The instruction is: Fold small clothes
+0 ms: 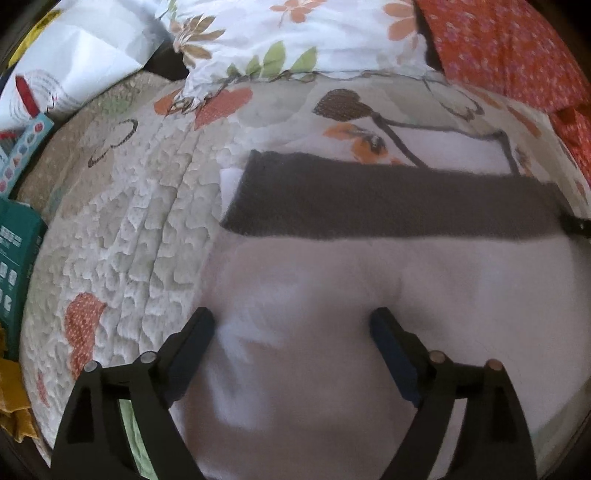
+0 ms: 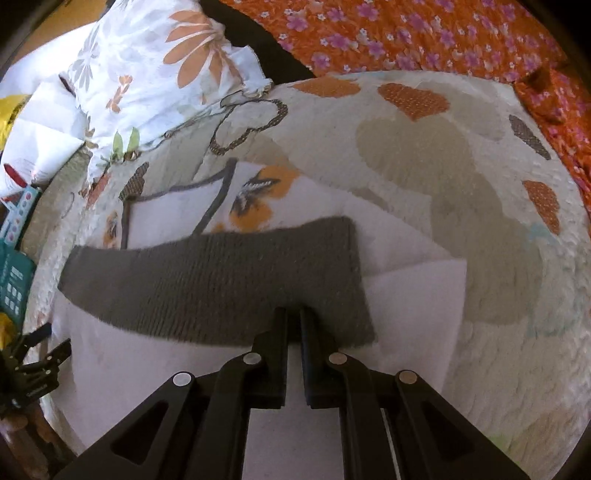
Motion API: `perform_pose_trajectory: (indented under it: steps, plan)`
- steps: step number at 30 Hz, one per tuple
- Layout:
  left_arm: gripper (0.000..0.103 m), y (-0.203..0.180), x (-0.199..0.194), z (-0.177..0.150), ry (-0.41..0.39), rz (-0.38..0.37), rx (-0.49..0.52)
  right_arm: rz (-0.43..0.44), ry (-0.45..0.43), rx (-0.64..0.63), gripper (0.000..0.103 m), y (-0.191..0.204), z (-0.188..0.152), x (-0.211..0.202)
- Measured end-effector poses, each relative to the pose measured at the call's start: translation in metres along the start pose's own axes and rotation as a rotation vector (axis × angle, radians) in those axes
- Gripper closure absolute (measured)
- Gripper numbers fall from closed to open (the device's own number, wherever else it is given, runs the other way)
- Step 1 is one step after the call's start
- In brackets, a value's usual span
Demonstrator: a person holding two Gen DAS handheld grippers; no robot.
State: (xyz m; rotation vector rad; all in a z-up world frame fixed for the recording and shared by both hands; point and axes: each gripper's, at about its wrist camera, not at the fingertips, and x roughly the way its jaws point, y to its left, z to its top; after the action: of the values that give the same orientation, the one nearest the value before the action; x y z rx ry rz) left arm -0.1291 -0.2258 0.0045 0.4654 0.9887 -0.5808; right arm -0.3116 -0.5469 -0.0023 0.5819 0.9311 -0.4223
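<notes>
A small white garment [image 1: 406, 295] with a wide grey ribbed band [image 1: 388, 206] lies flat on the quilted bedspread [image 1: 122, 236]. My left gripper [image 1: 291, 321] hovers over the white cloth below the band, jaws wide open, with nothing pinched between them. In the right wrist view my right gripper [image 2: 293, 314] is shut, its tips pinching the near edge of the grey band [image 2: 207, 284] towards its right end. The white garment [image 2: 413, 306] spreads out under and beside it. The right gripper's tip also shows at the band's right end in the left wrist view.
A floral pillow [image 1: 295, 33] and an orange flowered cloth [image 2: 424, 33] lie along the far side of the bed. At the left are a white bag [image 1: 74, 55], a green box [image 1: 18, 258] and something yellow [image 1: 14, 398]. The bedspread [image 2: 498, 206] lies bare to the right.
</notes>
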Motion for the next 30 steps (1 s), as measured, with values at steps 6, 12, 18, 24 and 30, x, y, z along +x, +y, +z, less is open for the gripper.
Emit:
perform_pose_trajectory:
  steps: [6, 12, 18, 24, 30]
  plan:
    - [0.015, 0.048, 0.015, 0.021, 0.018, 0.049, -0.16, 0.029, -0.004, 0.094, 0.097, -0.019, 0.011, 0.0]
    - [0.015, 0.083, 0.011, 0.019, 0.018, 0.191, -0.268, -0.065, -0.044, 0.099, 0.08, -0.017, 0.011, -0.016]
    - [0.015, 0.091, 0.0, 0.006, 0.026, 0.122, -0.329, -0.064, -0.097, 0.15, 0.055, -0.023, 0.001, -0.048]
    - [0.015, 0.072, -0.023, -0.009, 0.008, 0.049, -0.311, 0.012, -0.1, 0.286, 0.052, -0.037, -0.023, -0.071]
    - [0.015, 0.072, -0.042, -0.022, -0.02, 0.022, -0.331, 0.095, -0.133, 0.448, 0.045, -0.065, -0.043, -0.098]
